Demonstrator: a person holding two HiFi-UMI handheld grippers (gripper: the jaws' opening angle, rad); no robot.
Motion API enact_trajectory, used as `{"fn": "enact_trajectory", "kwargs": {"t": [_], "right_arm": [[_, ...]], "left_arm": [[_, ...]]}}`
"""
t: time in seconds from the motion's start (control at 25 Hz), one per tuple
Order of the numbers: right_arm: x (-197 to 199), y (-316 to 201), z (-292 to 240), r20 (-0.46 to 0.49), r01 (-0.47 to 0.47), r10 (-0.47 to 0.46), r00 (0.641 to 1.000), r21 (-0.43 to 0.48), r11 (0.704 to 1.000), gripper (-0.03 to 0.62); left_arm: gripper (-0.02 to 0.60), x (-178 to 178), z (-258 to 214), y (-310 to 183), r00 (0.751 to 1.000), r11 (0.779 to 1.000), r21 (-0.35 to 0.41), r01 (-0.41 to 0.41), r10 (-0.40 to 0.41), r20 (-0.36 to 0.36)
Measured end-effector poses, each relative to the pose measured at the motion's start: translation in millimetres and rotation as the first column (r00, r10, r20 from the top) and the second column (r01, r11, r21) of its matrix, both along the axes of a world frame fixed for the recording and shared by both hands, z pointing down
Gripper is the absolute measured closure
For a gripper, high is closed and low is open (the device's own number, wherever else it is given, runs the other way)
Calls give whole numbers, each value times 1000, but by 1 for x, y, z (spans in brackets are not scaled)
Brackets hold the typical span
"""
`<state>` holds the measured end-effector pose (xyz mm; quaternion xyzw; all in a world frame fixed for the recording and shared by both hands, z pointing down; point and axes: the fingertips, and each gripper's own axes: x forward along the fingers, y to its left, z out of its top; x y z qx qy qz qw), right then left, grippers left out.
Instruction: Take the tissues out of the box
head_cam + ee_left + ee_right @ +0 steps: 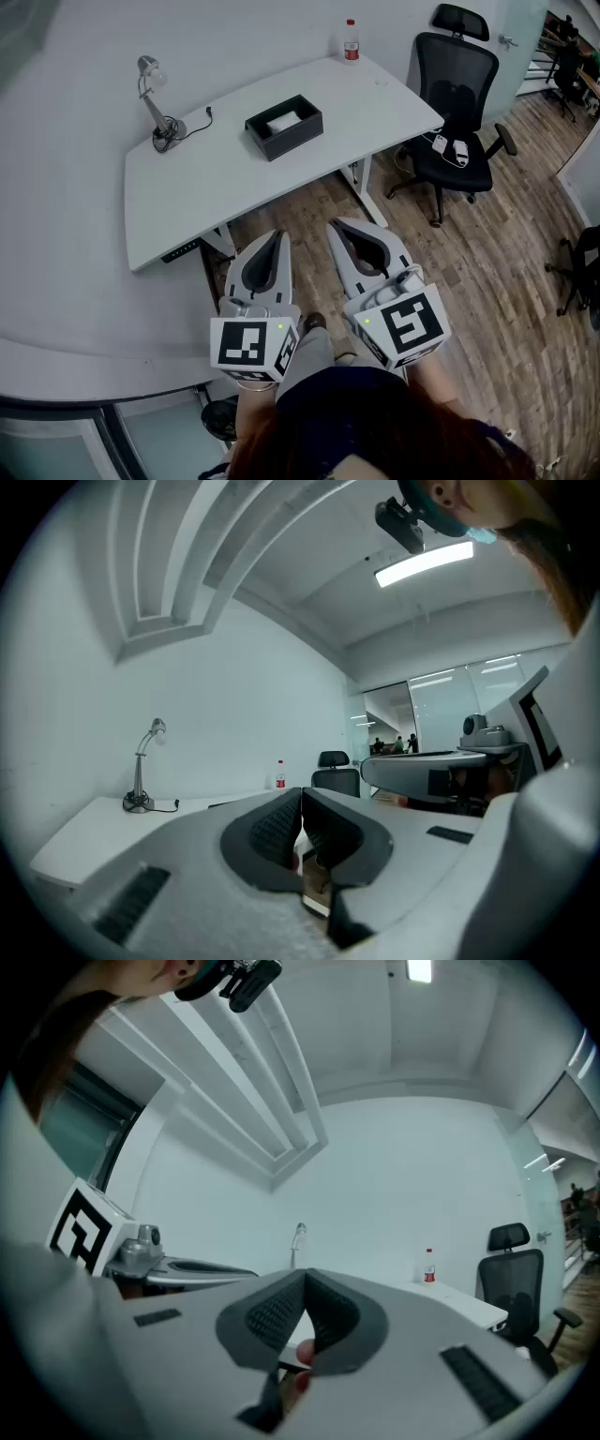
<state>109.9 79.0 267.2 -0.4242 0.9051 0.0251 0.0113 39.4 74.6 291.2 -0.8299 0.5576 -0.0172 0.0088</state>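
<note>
A black tissue box (284,126) with white tissue (284,120) showing in its open top sits on the white desk (216,183), well beyond both grippers. My left gripper (278,237) is held level in front of the person, short of the desk's near edge, jaws shut and empty. My right gripper (339,228) is beside it, also shut with nothing between its jaws. In the left gripper view the left gripper (301,793) has its tips together; the right gripper (305,1279) looks the same in its own view.
A desk lamp (157,103) with its cable stands at the desk's far left, a water bottle (351,41) at the far edge. A black office chair (456,112) stands right of the desk on the wooden floor (506,253). A curved white surface (56,281) fills the left.
</note>
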Motion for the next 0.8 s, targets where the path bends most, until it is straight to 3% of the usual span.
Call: {"fn": "enact_trajectory", "kwargs": {"t": [0.8], "right_arm": [[-47,-81,17,-49,-7,5,999,-47,999,577]], "left_arm": [[557,-46,10,-81,999,1000,-12,-22,21,-33]]}}
